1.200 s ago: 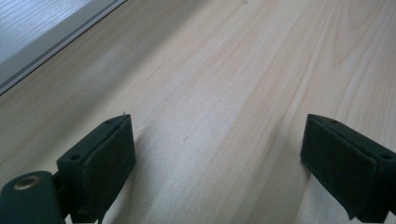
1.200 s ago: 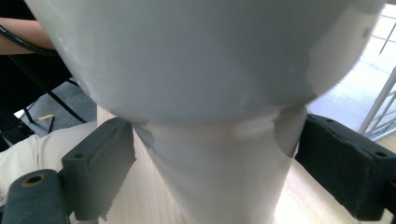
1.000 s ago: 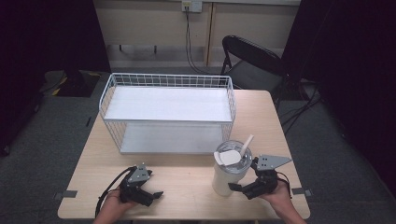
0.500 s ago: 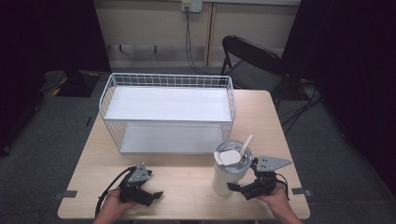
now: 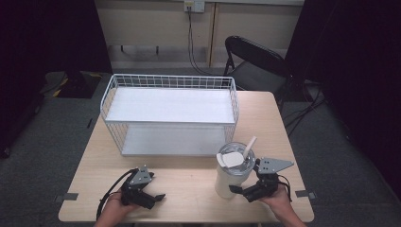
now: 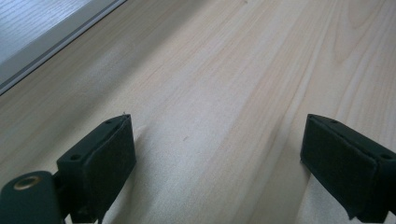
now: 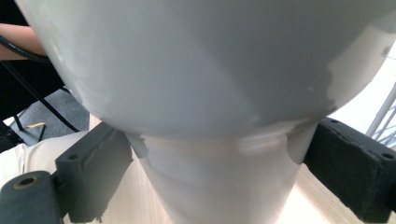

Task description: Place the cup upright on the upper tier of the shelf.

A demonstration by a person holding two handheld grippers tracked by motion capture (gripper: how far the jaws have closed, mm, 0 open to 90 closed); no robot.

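Observation:
A white tumbler with a lid and straw stands upright near the table's front right. My right gripper is open, low at the tumbler's right side. In the right gripper view the tumbler looms close, and its narrow base sits between the two jaws of the right gripper, which stand wide apart on either side of it. My left gripper rests on the table at the front left, open. Between the jaws of the left gripper lies bare wood.
A white wire basket shelf with two white boards takes up the middle and back of the wooden table. A black folding chair stands behind the table's far right corner. Cables trail from both grippers.
The right gripper has edged slightly closer to the tumbler. The left gripper has stayed where it was.

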